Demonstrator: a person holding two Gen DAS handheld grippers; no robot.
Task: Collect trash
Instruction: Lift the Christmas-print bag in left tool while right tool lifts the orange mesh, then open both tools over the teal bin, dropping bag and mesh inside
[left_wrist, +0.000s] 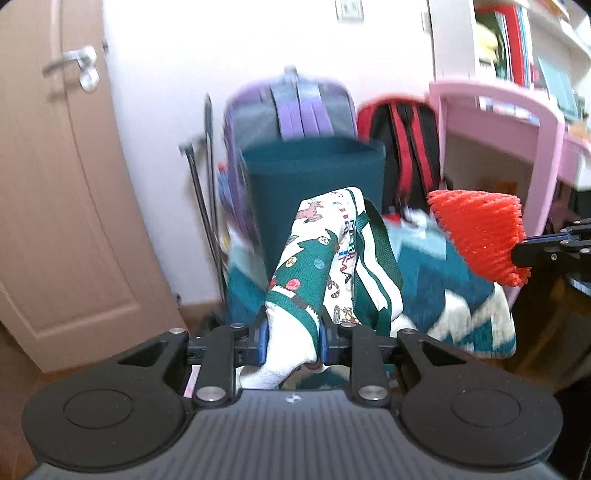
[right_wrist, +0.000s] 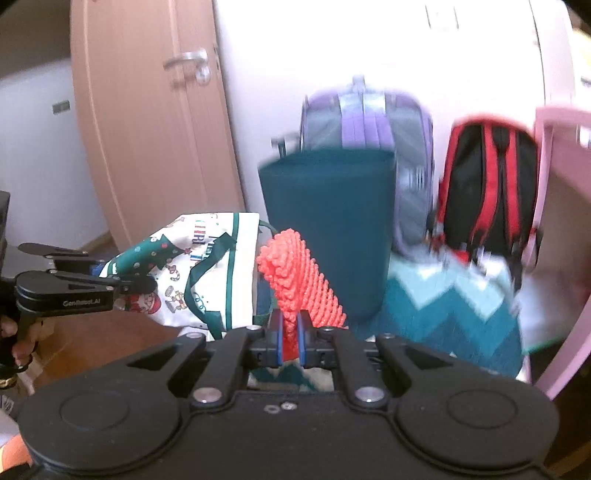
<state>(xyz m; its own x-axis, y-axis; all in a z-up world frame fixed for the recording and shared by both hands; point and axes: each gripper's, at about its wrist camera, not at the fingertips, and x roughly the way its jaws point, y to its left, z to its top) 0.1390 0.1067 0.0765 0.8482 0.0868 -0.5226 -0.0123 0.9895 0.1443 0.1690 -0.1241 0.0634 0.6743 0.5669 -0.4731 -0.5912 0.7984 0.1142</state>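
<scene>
My left gripper (left_wrist: 291, 341) is shut on a white and green Christmas-print cloth bag (left_wrist: 325, 266) and holds it up in the air; the bag also shows in the right wrist view (right_wrist: 199, 273), with the left gripper (right_wrist: 122, 284) at its left. My right gripper (right_wrist: 290, 341) is shut on a red foam net sleeve (right_wrist: 303, 280), which also shows at the right of the left wrist view (left_wrist: 480, 236). A dark teal bin (left_wrist: 314, 184) stands ahead of both grippers, behind the held things (right_wrist: 328, 221).
A purple backpack (left_wrist: 291, 107) and a red and black backpack (right_wrist: 487, 192) lean on the wall behind the bin. A teal zigzag blanket (right_wrist: 450, 317) lies at the right. A pink desk (left_wrist: 517, 122) stands right, a brown door (left_wrist: 48, 184) left.
</scene>
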